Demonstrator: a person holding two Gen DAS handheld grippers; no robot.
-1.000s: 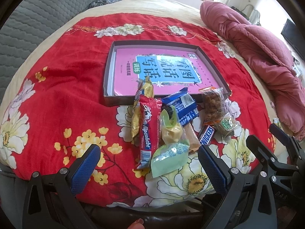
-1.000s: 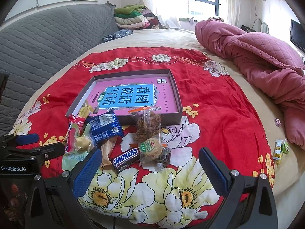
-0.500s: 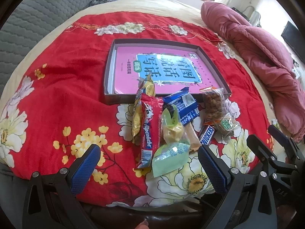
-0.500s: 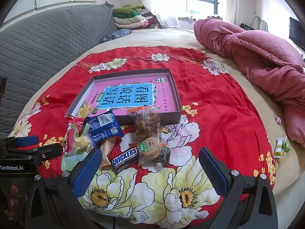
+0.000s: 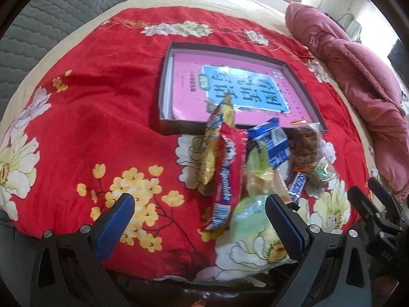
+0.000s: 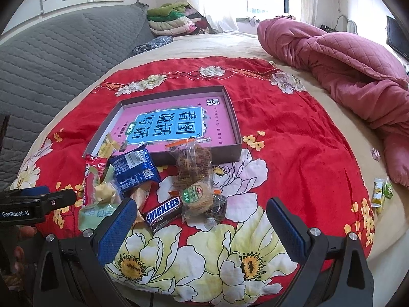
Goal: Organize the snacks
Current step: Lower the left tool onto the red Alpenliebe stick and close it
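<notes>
Several crinkly plastic-wrapped snacks lie heaped on a soft red blanket [image 6: 294, 138] printed with large cream and yellow flowers, just in front of a shallow dark cardboard box [image 6: 236, 117]. A flat pink book [image 6: 176, 125] with a blue panel of bold characters fills the box floor. In the heap are a long red wrapper [image 5: 228, 168], a glossy gold packet [image 5: 212, 151] leaning over the box's near wall, a blue foil pack [image 6: 134, 166], a pale green translucent pouch [image 5: 249, 217], a clear bag of brown crumbly pieces [image 6: 194, 163], a round biscuit [image 6: 198, 195] in clear film with a green label, and a dark Snickers bar [image 6: 163, 211] lying flat. A quilted pink duvet [image 6: 345, 64] is bunched on the right, and a grey quilted headboard [image 6: 58, 64] stands on the left.

Both tools hover at the near edge of the blanket. The left gripper [image 5: 199, 225] has its ribbed blue pads spread wide, gripping nothing; the green pouch lies between them. The right gripper [image 6: 200, 226] is equally wide apart and empty, the Snickers bar just beyond its left pad.
</notes>
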